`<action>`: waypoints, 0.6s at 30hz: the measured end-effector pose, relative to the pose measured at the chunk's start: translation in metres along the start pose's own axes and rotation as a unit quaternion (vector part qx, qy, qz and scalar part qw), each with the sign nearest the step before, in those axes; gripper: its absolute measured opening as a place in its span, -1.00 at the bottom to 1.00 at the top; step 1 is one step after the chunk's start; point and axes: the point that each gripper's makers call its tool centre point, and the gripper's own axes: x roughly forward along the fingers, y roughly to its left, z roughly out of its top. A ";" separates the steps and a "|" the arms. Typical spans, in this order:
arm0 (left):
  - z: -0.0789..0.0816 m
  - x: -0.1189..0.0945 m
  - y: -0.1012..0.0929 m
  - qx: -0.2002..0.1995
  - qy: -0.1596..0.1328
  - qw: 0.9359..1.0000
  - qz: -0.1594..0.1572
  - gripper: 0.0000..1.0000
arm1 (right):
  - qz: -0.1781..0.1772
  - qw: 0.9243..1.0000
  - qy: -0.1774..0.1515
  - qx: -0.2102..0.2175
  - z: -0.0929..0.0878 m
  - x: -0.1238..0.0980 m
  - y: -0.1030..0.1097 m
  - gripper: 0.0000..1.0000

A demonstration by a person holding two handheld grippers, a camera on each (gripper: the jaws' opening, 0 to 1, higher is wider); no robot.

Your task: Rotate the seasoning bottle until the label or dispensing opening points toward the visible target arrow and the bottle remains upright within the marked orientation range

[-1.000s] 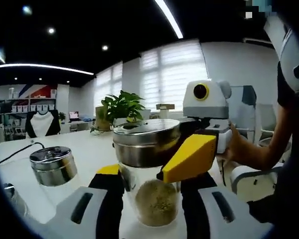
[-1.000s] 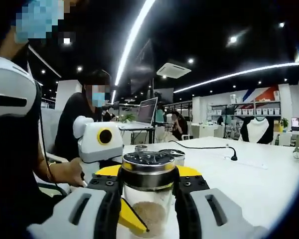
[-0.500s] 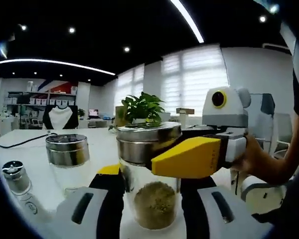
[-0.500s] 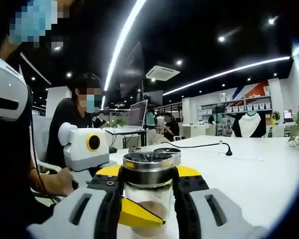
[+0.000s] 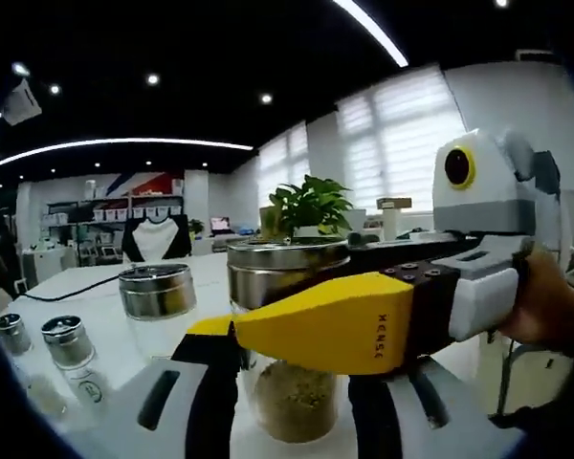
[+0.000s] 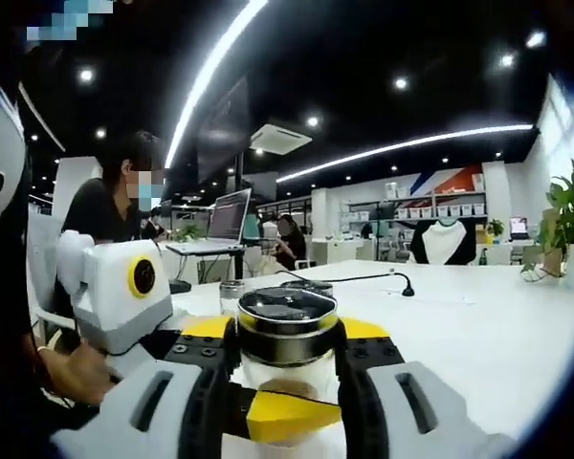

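White table (image 6: 478, 325) in an open-plan office, ceiling strip lights overhead. Nearest: the seasoning bottle (image 5: 289, 335), glass body with brown powder and a steel cap, standing upright on the table between both pairs of jaws. The left gripper (image 5: 292, 402) is clamped on the glass body low down; the right gripper (image 6: 285, 382) is closed around the bottle just under the cap (image 6: 287, 311). Change over the last second: both backgrounds have slid sideways, and the right gripper's yellow jaw tip now crosses the left gripper view further, so the hands are swinging round the bottle together; it has stayed upright. Judgement: rotation under way; no target arrow can be made out, so alignment cannot be told. Further left, a second steel-capped jar (image 5: 157, 298) and two small shakers (image 5: 69, 346). Beyond, a potted plant (image 5: 309, 206); a seated person (image 6: 110, 215) at a laptop (image 6: 225, 220).
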 end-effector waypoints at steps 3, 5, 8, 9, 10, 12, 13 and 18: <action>-0.002 0.001 0.000 0.000 0.003 1.000 0.006 -0.10 | -0.013 1.000 0.000 0.002 -0.002 -0.001 -0.003 -0.24; -0.003 0.001 0.001 -0.006 0.004 1.000 0.005 -0.10 | -0.014 1.000 0.002 0.004 -0.003 0.000 -0.004 -0.24; -0.005 0.002 0.003 0.000 0.009 1.000 0.005 -0.10 | -0.014 1.000 0.007 0.010 -0.006 0.002 -0.006 -0.24; -0.006 0.002 0.004 0.001 0.010 1.000 0.004 -0.10 | -0.010 1.000 0.009 0.010 -0.006 0.003 -0.006 -0.24; -0.006 0.002 0.005 0.002 0.010 1.000 0.004 -0.10 | -0.008 1.000 0.009 0.012 -0.006 0.003 -0.006 -0.25; -0.005 0.001 0.006 0.000 0.008 1.000 -0.004 -0.10 | 0.003 1.000 0.007 0.021 -0.006 0.003 -0.008 -0.25; -0.003 0.001 0.005 0.002 0.006 1.000 -0.012 -0.10 | 0.011 1.000 0.007 0.015 -0.005 0.002 -0.007 -0.25; 0.002 -0.001 0.001 0.004 -0.003 0.999 -0.044 -0.11 | 0.047 0.999 0.000 0.002 0.001 0.000 -0.006 -0.26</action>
